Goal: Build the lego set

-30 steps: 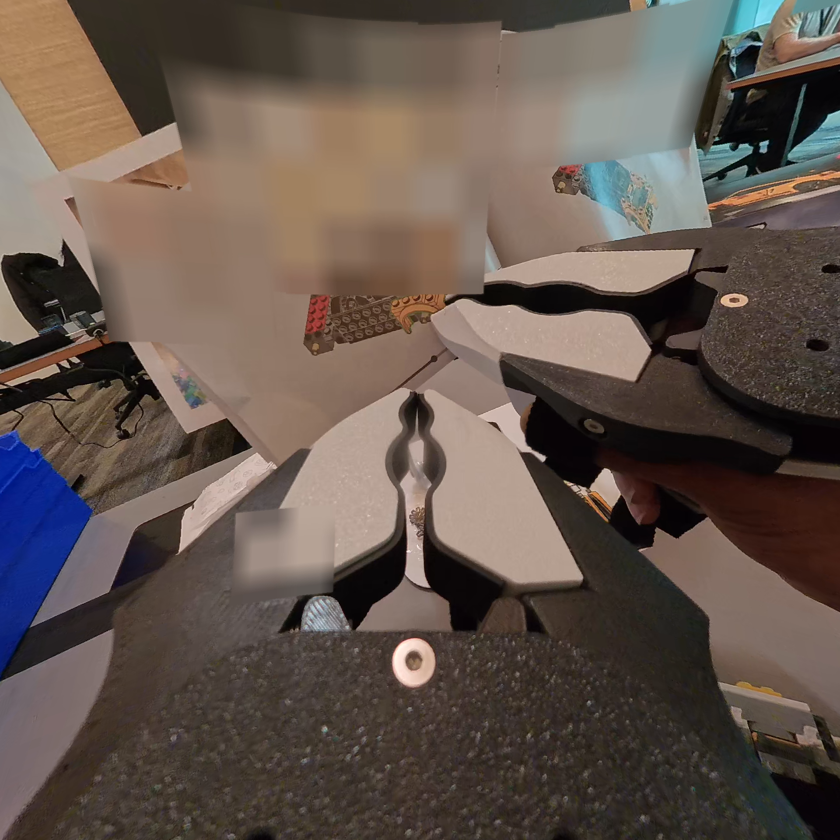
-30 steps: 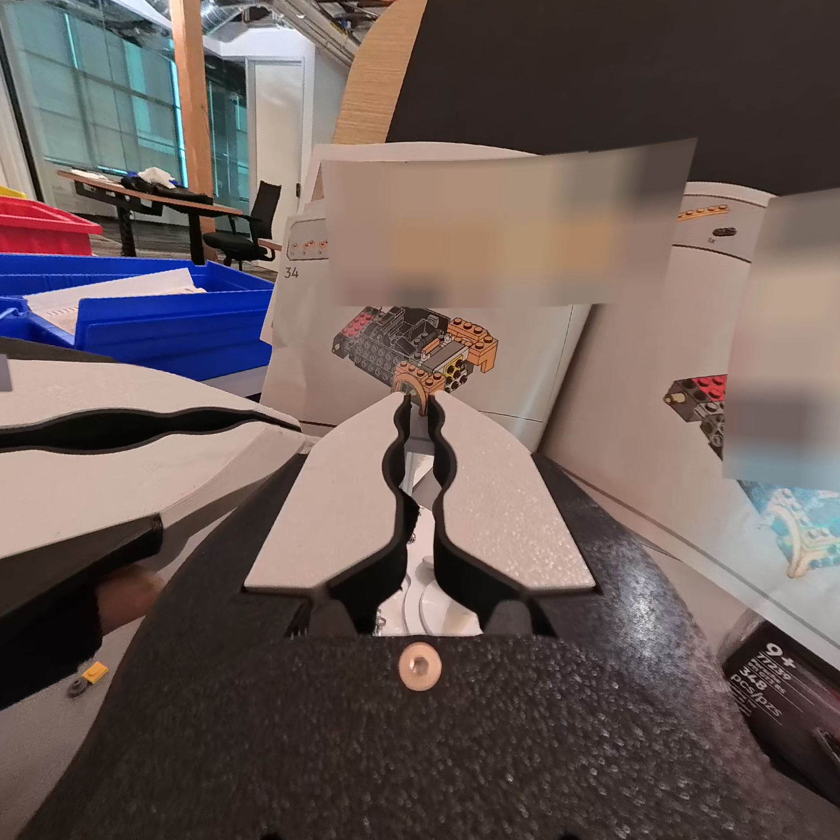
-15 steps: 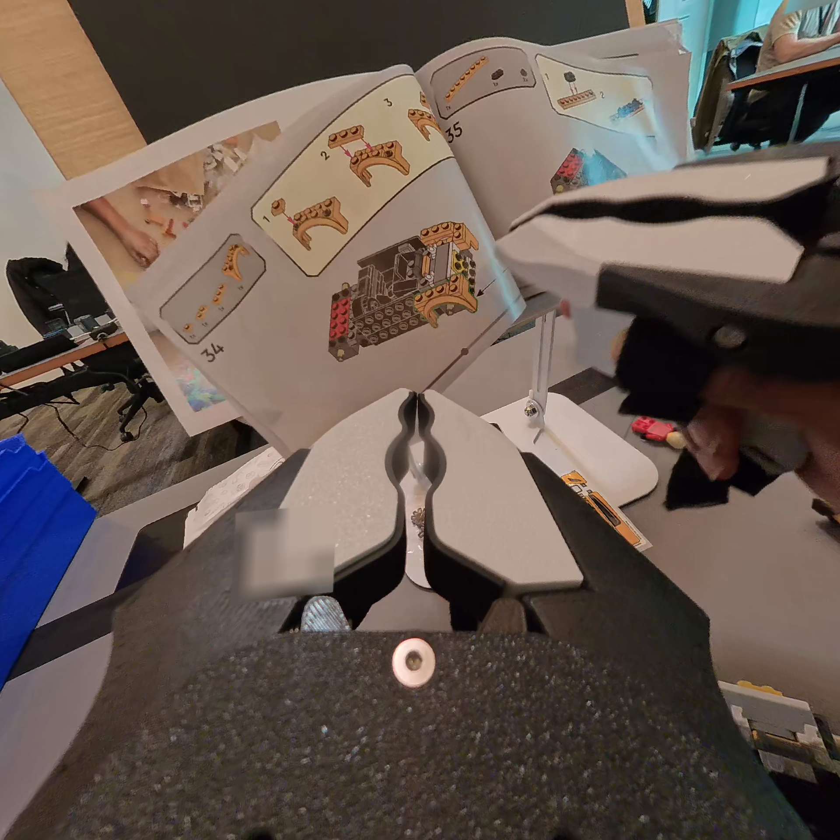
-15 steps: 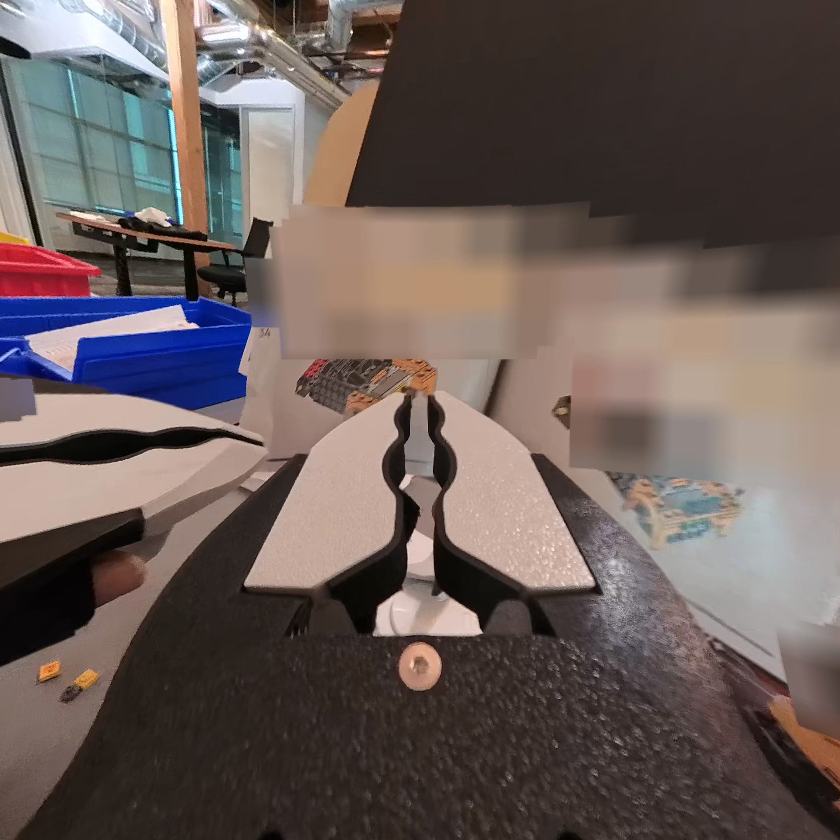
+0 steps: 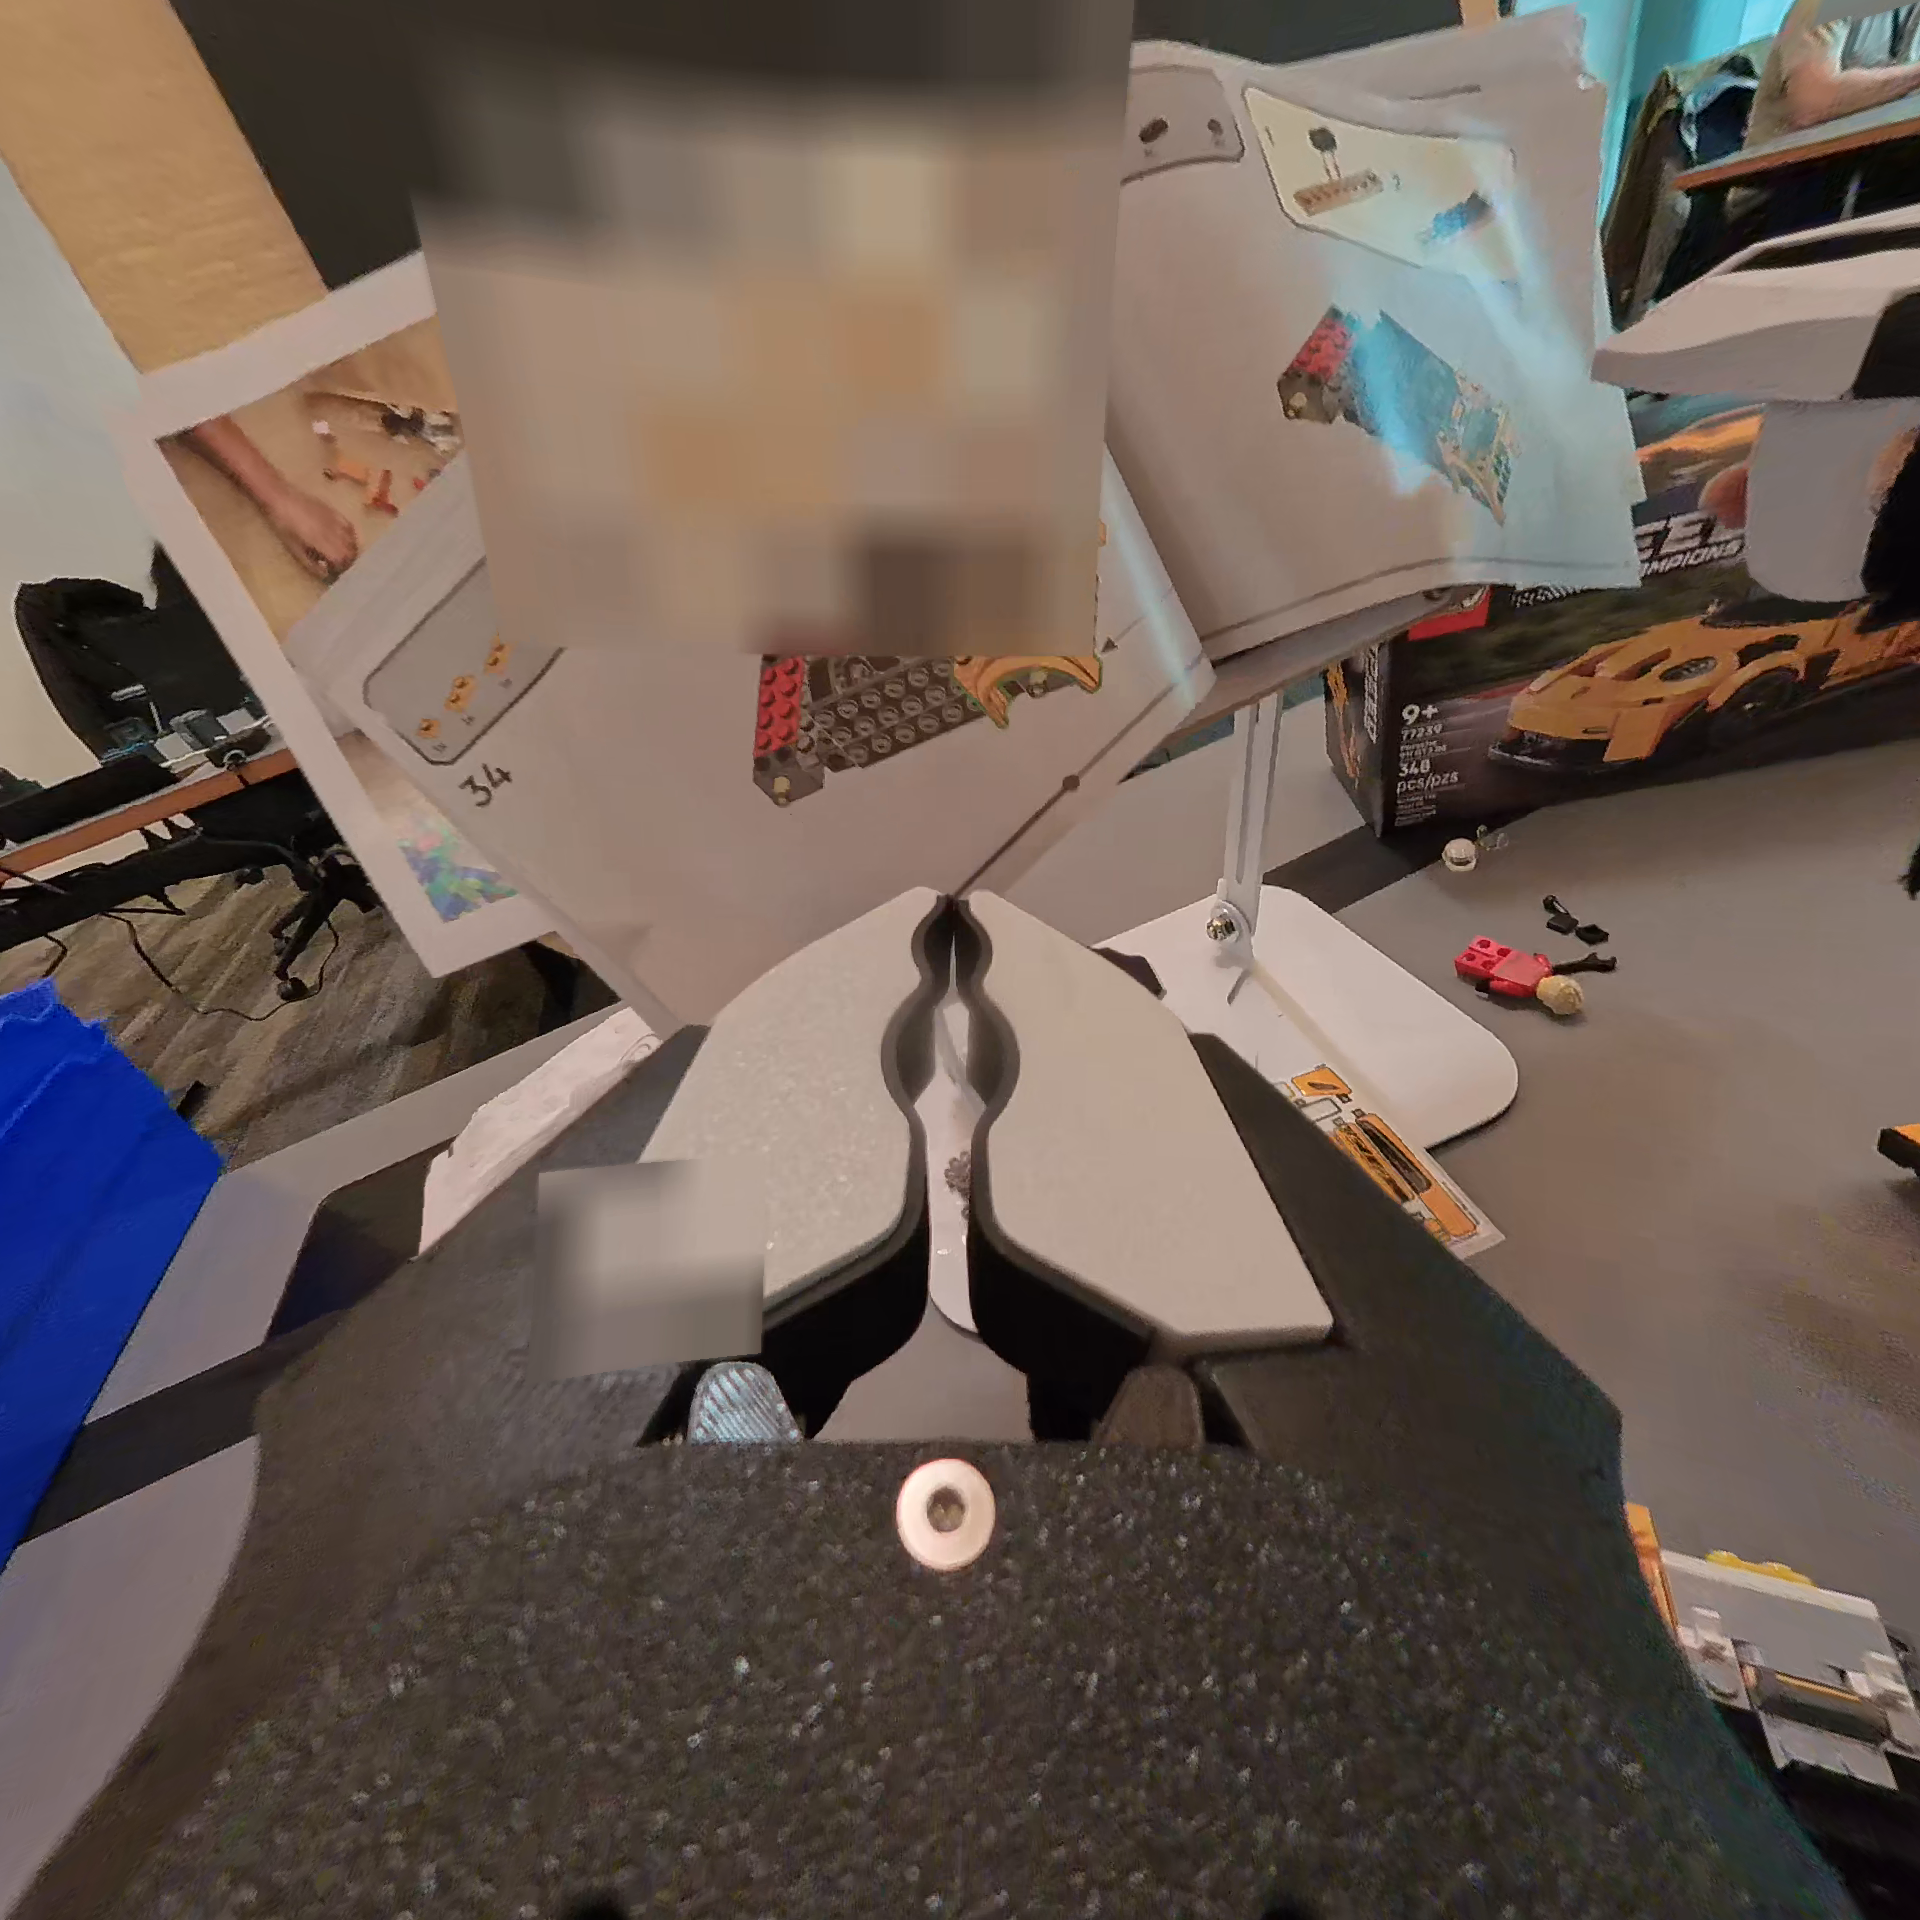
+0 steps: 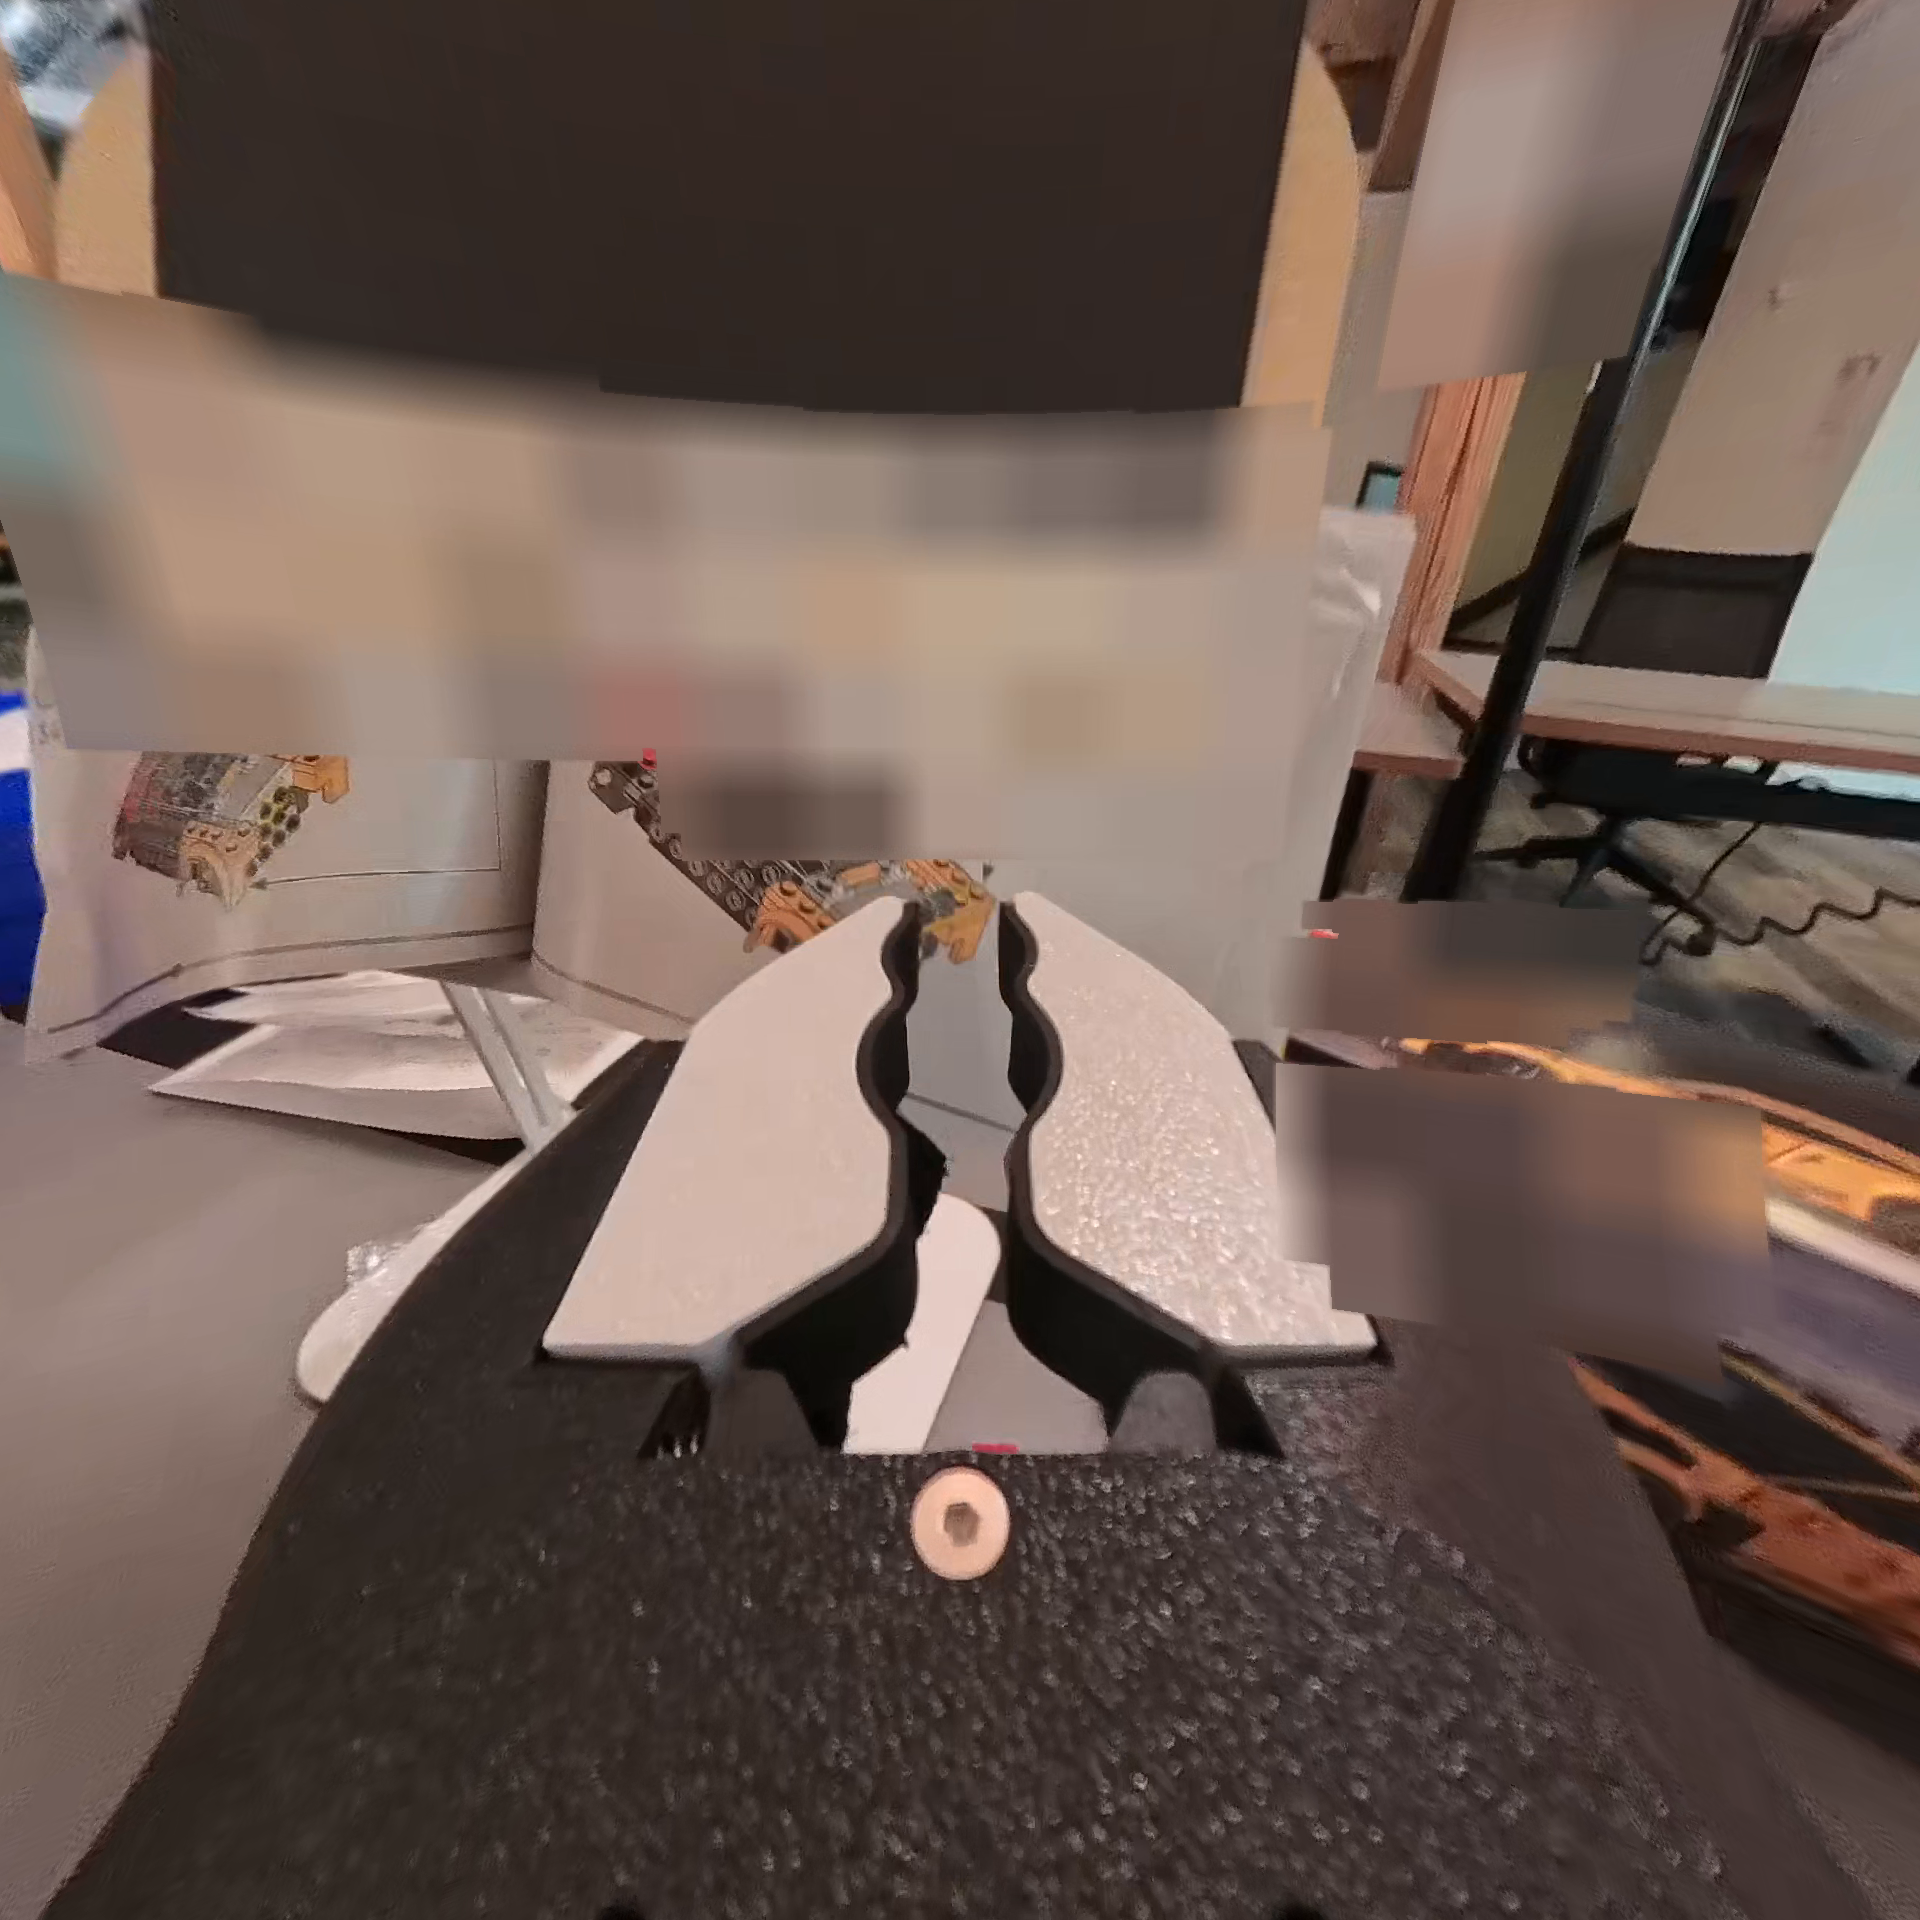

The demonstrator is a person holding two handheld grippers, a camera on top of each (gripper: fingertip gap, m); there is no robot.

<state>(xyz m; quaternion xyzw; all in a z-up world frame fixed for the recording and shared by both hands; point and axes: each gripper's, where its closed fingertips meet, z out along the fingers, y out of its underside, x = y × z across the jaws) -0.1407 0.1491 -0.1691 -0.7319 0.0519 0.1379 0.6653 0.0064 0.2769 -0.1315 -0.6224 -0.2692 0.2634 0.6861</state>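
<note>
The left tool [image 5: 951, 914] is all but shut, its tips meeting on the bottom corner of the left page [image 5: 644, 831] of the booklet [image 5: 1351, 343], which is propped open on a white stand [image 5: 1382, 1039]. It looks to have that corner pinched. The page rises up and away from the tips, its free edge running up to the left and its spine side to the right, over the stand's post. Turning it would therefore mean sweeping the corner rightward across the stand. The right tool [image 6: 956, 914] has a narrow gap between its jaws and nothing in it. It points at the booklet's right-hand page from the stand's right side, clear of the left page, so the left tool is the one placed to work the paper. The part-made build [image 5: 1787, 1662] lies on the bench [image 5: 1714, 1091] on the near side of the stand, to the right of the left tool and untouched. A few loose pieces [image 5: 1507, 966] lie just right of the stand's base, and the box [image 5: 1558, 717] is beyond them.
</note>
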